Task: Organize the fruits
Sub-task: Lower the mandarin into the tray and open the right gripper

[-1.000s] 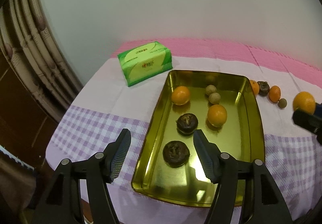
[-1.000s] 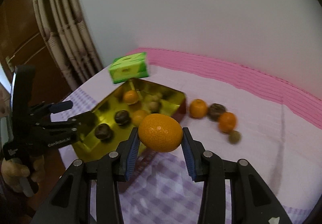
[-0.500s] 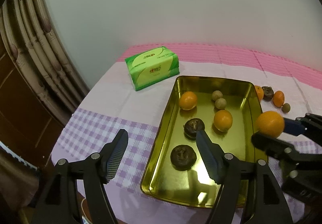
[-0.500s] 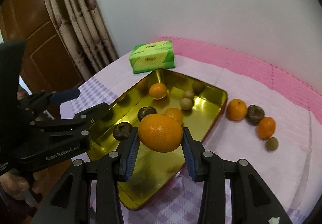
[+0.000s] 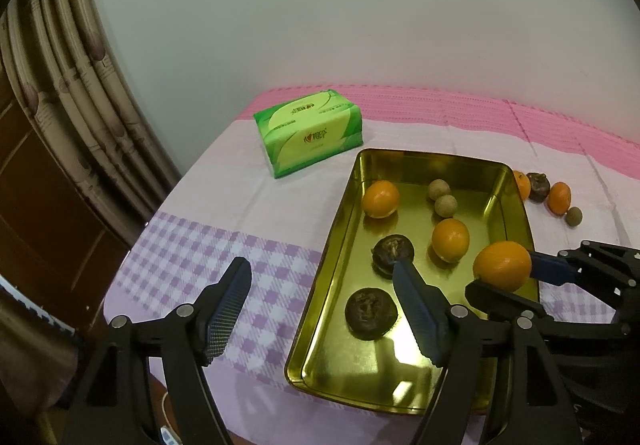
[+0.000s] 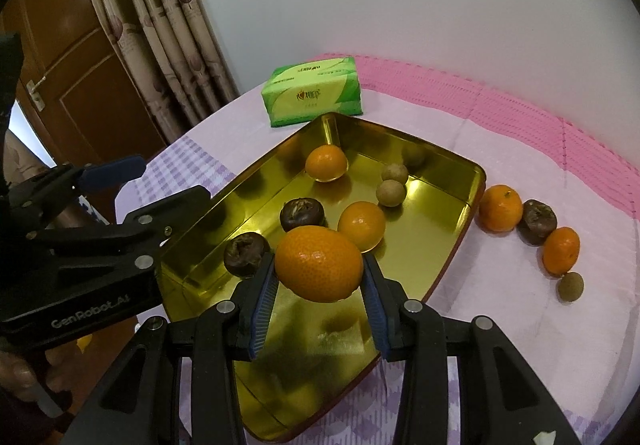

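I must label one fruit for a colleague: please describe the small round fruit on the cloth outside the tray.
Find the gold tray, then the row of four fruits on the cloth to its right. The small round fruit ends that row nearest the camera, beside an orange. It alone there is olive-brown and the smallest.

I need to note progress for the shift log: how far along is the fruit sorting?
Done: six fruits lie in the gold tray. In hand: the right hand-held gripper holds an orange above the tray; the left hand-held gripper is open, its jaws just widened, nothing between them. Left: four fruits on the cloth beside the tray.
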